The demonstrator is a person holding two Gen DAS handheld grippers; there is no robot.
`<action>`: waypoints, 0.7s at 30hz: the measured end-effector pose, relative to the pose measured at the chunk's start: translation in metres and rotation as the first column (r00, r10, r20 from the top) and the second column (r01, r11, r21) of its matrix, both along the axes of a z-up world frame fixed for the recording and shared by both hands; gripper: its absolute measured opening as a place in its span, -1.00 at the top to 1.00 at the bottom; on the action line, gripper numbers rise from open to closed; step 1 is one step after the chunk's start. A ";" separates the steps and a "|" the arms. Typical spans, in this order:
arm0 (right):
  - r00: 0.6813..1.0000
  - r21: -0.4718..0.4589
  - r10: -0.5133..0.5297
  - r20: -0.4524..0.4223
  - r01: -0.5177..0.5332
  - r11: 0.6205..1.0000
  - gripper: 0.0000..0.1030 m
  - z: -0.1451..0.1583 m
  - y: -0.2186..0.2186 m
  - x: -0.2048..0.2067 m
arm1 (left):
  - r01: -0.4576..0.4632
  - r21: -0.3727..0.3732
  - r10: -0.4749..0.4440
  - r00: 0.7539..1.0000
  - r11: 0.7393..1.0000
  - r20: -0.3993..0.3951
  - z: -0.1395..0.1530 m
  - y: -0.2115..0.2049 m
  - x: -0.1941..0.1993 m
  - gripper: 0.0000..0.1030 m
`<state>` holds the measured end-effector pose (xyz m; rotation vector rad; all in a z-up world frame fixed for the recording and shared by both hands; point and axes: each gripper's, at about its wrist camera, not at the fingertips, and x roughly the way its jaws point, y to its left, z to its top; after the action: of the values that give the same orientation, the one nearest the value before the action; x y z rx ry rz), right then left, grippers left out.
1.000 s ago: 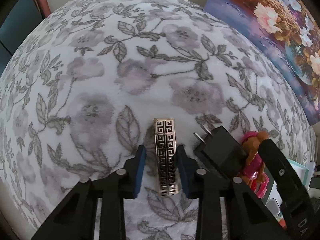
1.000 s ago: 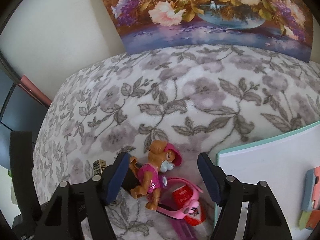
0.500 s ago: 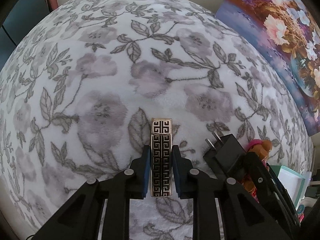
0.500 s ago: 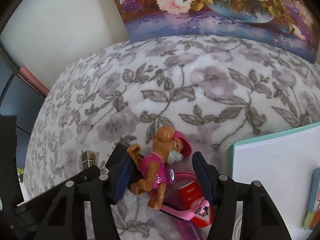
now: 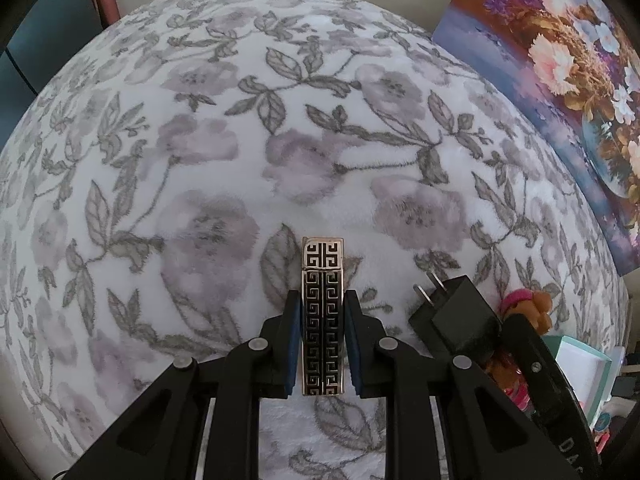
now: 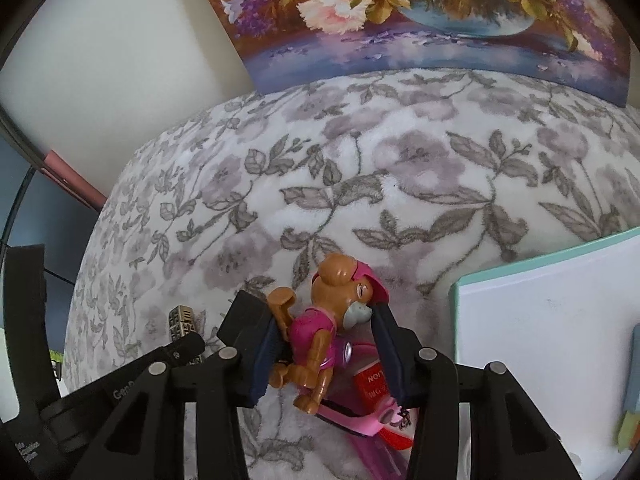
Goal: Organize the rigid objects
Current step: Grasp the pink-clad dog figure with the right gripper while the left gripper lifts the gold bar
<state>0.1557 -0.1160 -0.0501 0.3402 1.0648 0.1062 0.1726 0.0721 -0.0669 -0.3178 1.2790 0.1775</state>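
My left gripper (image 5: 322, 340) is shut on a slim gold and black patterned lighter (image 5: 322, 312) that lies on the floral blanket (image 5: 200, 160). A black plug adapter (image 5: 456, 320) lies just right of it. In the right wrist view my right gripper (image 6: 326, 354) has its jaws around a brown dog figurine in pink (image 6: 320, 332); the left pad touches it and the right pad is at its face. The lighter (image 6: 180, 320) also shows at the left of that view, with the left gripper's finger across it.
A pink toy vehicle with a red part (image 6: 372, 400) lies under the figurine. A white box with a teal rim (image 6: 548, 320) stands at the right. A flower painting (image 6: 420, 12) leans at the back against a white wall.
My left gripper closed on the lighter. My right gripper moved forward and narrowed its jaws around the dog figurine.
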 end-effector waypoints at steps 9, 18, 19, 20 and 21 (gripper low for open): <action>0.999 0.035 0.007 0.034 -0.008 0.999 0.10 0.019 -0.007 -0.008 | -0.016 0.028 0.014 0.998 0.999 0.069 0.033 0.001 -0.007 0.59; 0.989 0.086 -0.016 0.145 0.003 0.996 0.10 0.067 -0.025 -0.022 | -0.031 0.051 0.021 0.984 0.998 0.175 0.080 -0.004 -0.018 0.59; 0.988 0.087 -0.021 0.154 0.007 0.996 0.10 0.072 -0.028 -0.024 | -0.029 0.053 0.019 0.982 0.998 0.186 0.085 -0.006 -0.019 0.59; 0.986 0.087 -0.028 0.165 0.013 0.996 0.10 0.078 -0.032 -0.027 | -0.027 0.056 0.016 0.980 0.998 0.199 0.090 -0.009 -0.020 0.59; 0.985 0.087 -0.035 0.172 0.020 0.996 0.10 0.082 -0.036 -0.028 | -0.026 0.058 0.014 0.978 0.998 0.207 0.093 -0.011 -0.021 0.59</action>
<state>0.1276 -0.1517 0.0316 0.4145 0.8849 0.1538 0.1520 0.0614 0.0263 -0.2891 1.0632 0.1950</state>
